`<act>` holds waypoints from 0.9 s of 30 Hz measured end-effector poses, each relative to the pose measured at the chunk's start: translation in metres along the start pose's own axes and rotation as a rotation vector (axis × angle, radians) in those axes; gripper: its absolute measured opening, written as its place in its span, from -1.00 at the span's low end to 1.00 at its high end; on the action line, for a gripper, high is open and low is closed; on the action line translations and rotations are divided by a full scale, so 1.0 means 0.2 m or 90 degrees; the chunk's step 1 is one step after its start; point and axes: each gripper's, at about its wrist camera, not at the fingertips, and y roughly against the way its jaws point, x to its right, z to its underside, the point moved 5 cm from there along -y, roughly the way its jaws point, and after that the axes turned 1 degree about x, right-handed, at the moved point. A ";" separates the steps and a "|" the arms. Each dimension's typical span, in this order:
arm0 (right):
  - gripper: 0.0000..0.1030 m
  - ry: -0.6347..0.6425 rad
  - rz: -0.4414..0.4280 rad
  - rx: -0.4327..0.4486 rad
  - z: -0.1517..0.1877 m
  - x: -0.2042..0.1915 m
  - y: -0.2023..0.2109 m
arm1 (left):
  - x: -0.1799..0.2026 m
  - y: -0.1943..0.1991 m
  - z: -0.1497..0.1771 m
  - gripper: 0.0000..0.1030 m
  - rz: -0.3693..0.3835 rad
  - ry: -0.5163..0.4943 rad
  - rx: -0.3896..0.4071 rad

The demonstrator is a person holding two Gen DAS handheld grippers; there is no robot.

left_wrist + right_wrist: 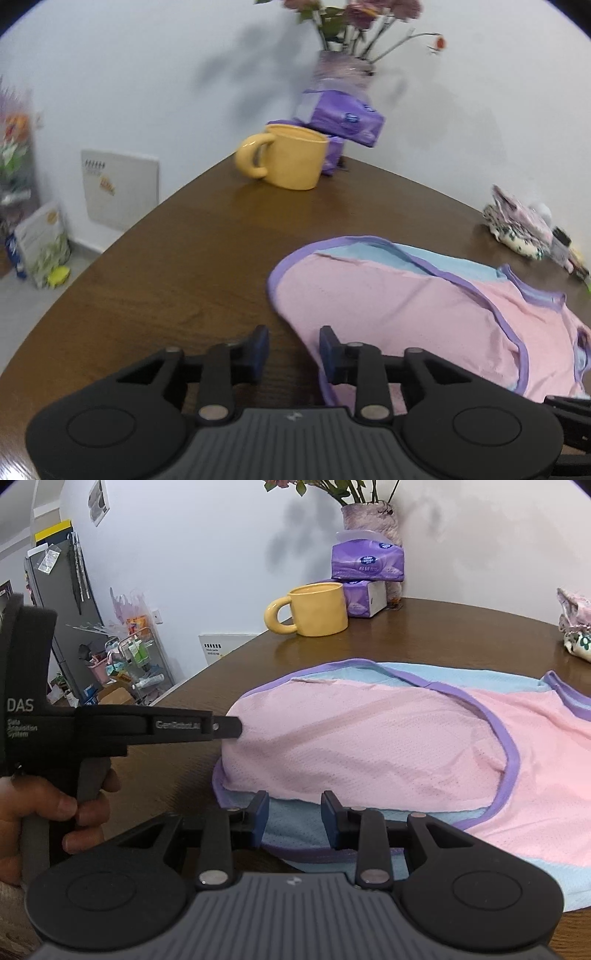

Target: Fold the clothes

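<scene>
Both black fingers of right gripper (291, 819) parted, empty, just above near hem of pink-and-blue mesh garment with purple trim (369, 738). Garment spread on brown wooden bench (461, 627), long axis running rightward. Left gripper (293, 350) likewise apart, unloaded, straddling garment's left edge. Right hand judged nearer.

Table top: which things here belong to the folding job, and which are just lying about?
For the job: pink and blue garment; left gripper; right gripper.

Lying about: yellow mug; purple tissue packs; flower vase; floral cloth bundle.
</scene>
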 end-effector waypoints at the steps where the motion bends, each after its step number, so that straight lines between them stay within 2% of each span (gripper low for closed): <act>1: -0.39 0.001 -0.002 0.000 0.00 0.00 0.00 | -0.01 -0.01 0.00 -0.45 0.003 0.009 -0.005; 3: -0.39 0.002 -0.005 -0.002 0.00 0.00 -0.01 | 0.00 -0.02 -0.01 -0.47 0.026 0.017 -0.006; 4: -0.39 0.002 -0.007 -0.003 0.00 0.00 -0.01 | 0.00 -0.03 -0.01 -0.54 0.037 0.022 -0.006; 5: -0.39 0.001 -0.007 -0.003 0.00 0.01 -0.01 | 0.01 -0.04 -0.02 -0.88 0.049 0.026 -0.006; 6: -0.39 0.000 -0.007 -0.003 0.00 0.01 -0.01 | 0.01 -0.04 -0.03 -0.98 0.057 0.025 -0.004; 9: -0.39 -0.003 0.001 0.001 0.00 0.04 0.01 | 0.08 -0.04 -0.06 -0.99 0.057 -0.009 0.025; 14: -0.39 -0.025 0.016 0.016 -0.01 0.12 0.05 | 0.30 -0.04 -0.06 -1.00 0.060 -0.129 0.043; 17: -0.39 -0.034 0.017 0.020 0.00 0.16 0.06 | 0.39 -0.10 -0.02 -0.97 0.072 -0.163 0.012; 21: -0.39 -0.044 0.014 0.015 0.01 0.21 0.06 | 0.41 -0.16 0.02 -0.85 0.063 -0.137 -0.027; 23: -0.39 -0.047 0.010 0.014 0.02 0.22 0.06 | 0.38 -0.12 0.01 -0.62 0.062 -0.107 -0.021; 25: -0.39 -0.048 0.005 0.014 0.02 0.23 0.06 | 0.33 -0.06 -0.02 -0.49 0.071 -0.086 -0.001; 27: -0.39 -0.048 -0.001 0.015 0.02 0.24 0.06 | 0.27 -0.02 -0.04 -0.49 0.060 -0.073 0.006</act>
